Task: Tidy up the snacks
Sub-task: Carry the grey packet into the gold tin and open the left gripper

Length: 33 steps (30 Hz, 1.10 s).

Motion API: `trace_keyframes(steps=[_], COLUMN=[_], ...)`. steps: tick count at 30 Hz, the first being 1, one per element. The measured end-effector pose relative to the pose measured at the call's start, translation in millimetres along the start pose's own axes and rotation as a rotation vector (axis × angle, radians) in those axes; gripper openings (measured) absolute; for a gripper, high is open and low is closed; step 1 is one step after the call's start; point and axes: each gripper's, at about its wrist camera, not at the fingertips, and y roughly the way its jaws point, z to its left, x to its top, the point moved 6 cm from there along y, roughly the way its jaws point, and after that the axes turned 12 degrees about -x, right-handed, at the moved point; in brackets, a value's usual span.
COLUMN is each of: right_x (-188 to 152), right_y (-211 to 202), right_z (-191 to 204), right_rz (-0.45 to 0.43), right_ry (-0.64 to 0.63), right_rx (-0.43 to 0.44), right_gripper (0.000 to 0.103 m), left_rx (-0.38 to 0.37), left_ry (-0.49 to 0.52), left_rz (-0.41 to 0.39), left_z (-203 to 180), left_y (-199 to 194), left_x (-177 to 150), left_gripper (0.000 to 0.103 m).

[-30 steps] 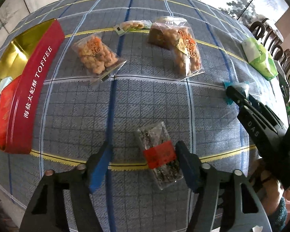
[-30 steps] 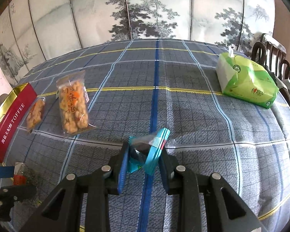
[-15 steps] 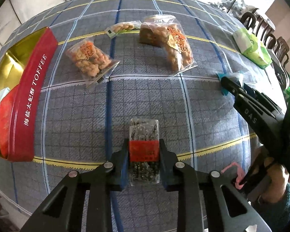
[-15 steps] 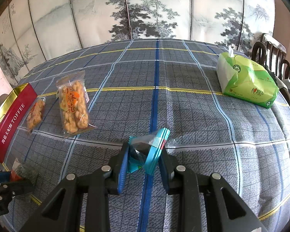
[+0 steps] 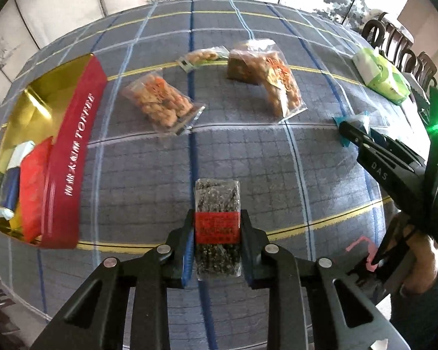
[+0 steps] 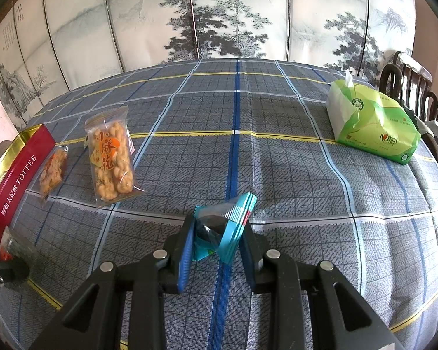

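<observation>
My left gripper (image 5: 217, 233) is shut on a clear pack of dark seaweed snack with a red label (image 5: 217, 201), held just above the checked tablecloth. My right gripper (image 6: 219, 236) is shut on a small teal-wrapped snack (image 6: 223, 227); it also shows at the right of the left wrist view, the teal snack (image 5: 354, 124) at its tip. A red and gold toffee tin (image 5: 70, 157) lies open at the left with several packets inside. On the cloth lie bags of fried dough twists (image 5: 162, 103) (image 5: 277, 87) and a small peanut packet (image 5: 201, 57).
A green tissue pack (image 6: 370, 125) sits at the table's right side, with dark wooden chairs (image 6: 408, 81) behind it. A painted folding screen (image 6: 219, 14) stands behind the table. A person's hand in a teal sleeve (image 5: 423, 285) holds the right gripper.
My left gripper closed on the seaweed pack, which turned from slanted to straight between the jaws and now sits off the cloth. The right gripper and its teal snack have not moved.
</observation>
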Motion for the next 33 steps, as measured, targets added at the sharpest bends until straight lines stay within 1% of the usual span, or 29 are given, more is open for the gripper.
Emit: trace_keyframes(steps=[2, 7, 10, 15, 21, 23, 27, 30, 33], right_x=[0.1, 0.2, 0.3, 0.7, 0.8, 0.8, 0.9, 1.0, 1.1], right_y=[0.0, -0.1, -0.1, -0.6, -0.7, -0.6, -0.7, -0.7, -0.7], right_z=[0.2, 0.4, 0.4, -0.3, -0.1, -0.3, -0.4, -0.2, -0.2], right_rz=[0.000, 0.000, 0.000, 0.000, 0.000, 0.000, 0.001, 0.001, 0.001], right_ry=[0.000, 0.000, 0.000, -0.001, -0.001, -0.001, -0.001, 0.000, -0.001], right_rx=[0.000, 0.000, -0.001, -0.002, -0.002, -0.003, -0.002, -0.001, -0.003], right_gripper=[0.029, 0.029, 0.029, 0.029, 0.029, 0.029, 0.029, 0.029, 0.029], left_rx=[0.006, 0.024, 0.039, 0.082, 0.169, 0.195, 0.215, 0.212, 0.221], left_ry=[0.003, 0.025, 0.019, -0.012, -0.080, -0.112, -0.174, -0.196, -0.189], left_rz=[-0.008, -0.058, -0.083, -0.136, -0.183, -0.182, -0.170, -0.155, -0.141], left_z=[2.6, 6.9, 19.0, 52.3, 109.1, 131.2, 164.4, 179.8, 188.1], left_y=[-5.0, -25.1, -39.1, -66.1, -92.4, -96.8, -100.3, -100.0, -96.8], left_x=[1.6, 9.3, 15.6, 26.9, 32.8, 31.1, 24.8, 19.2, 15.6], left_gripper=[0.023, 0.023, 0.023, 0.023, 0.023, 0.023, 0.023, 0.023, 0.023])
